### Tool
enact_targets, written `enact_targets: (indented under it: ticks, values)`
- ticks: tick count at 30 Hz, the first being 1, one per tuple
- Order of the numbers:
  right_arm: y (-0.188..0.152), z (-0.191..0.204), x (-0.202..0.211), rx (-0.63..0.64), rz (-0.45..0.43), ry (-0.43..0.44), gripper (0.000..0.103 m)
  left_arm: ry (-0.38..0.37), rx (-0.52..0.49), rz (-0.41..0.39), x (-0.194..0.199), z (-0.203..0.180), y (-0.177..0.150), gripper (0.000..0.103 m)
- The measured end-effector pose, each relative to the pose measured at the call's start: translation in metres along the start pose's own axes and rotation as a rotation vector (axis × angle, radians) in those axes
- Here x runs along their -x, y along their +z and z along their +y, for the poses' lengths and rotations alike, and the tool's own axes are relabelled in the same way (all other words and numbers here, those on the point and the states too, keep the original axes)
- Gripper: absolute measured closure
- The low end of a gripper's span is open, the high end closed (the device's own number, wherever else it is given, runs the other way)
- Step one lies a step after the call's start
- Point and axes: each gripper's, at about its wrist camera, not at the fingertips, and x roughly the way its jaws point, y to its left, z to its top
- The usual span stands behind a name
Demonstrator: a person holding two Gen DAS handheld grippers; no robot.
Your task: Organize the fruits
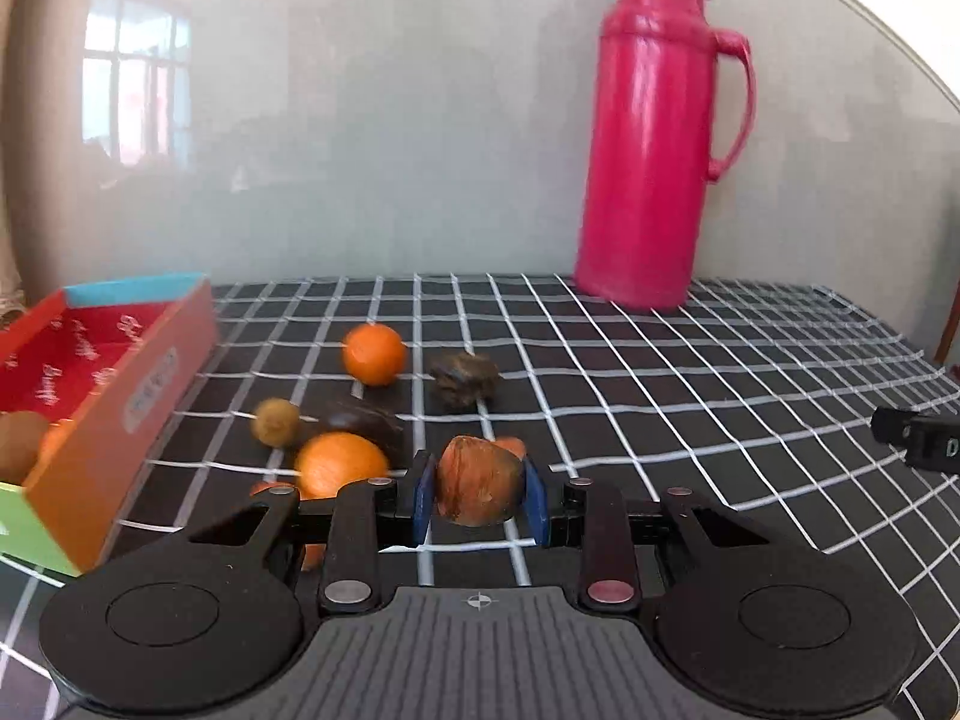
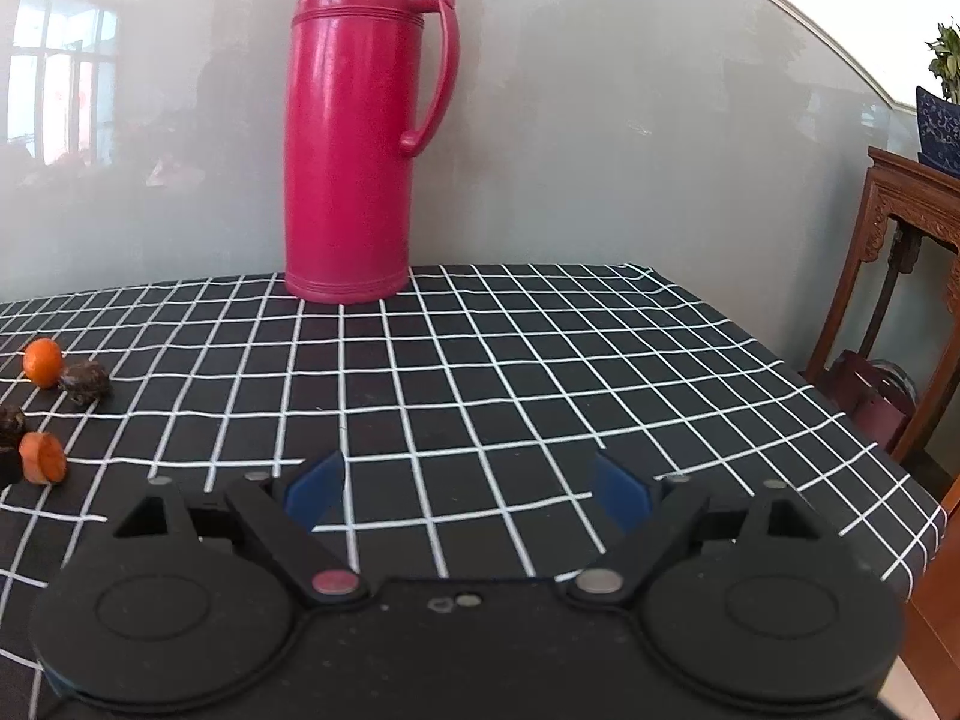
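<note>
Gripping a brown, nut-like fruit [image 1: 477, 487] between its two blue fingers [image 1: 423, 495], the left gripper [image 1: 478, 498] sits at the lower middle of the left wrist view, with the pads pressed on both sides of the fruit. Only this view shows the colourful box [image 1: 129, 384] at the left edge of the frame, with a red inside and a brownish fruit and an orange one lying in its near corner. Just right of the box, on the checked cloth of the bench [image 1: 660, 396], lie a large orange [image 1: 341, 465], a small yellow-green fruit [image 1: 276, 421], a dark brown fruit [image 1: 367, 425], a small orange [image 1: 374, 354] and a dark wrinkled fruit [image 1: 465, 381].

The right wrist view shows the right gripper [image 2: 468, 495] with its fingers wide apart and nothing between them, over bare cloth. At its left edge only the small orange, the wrinkled fruit and a cut orange piece [image 2: 43, 457] can be seen. The red thermos [image 2: 348, 144] stands upright at the far side of the bench in both views. Only the right view shows a carved wooden stand [image 2: 900, 276] at the right edge.
</note>
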Motion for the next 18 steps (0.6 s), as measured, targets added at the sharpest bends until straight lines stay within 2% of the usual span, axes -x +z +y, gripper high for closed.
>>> enact_targets:
  ticks: [8,18]
  values:
    - [0.008,0.041,0.006,0.035,-0.015,0.066,0.014,0.098,0.042,-0.087,0.027,0.053,0.013,0.072]
    - [0.013,0.096,0.009,0.083,-0.018,0.136,0.014,0.315,0.122,-0.114,0.041,0.154,0.017,0.072]
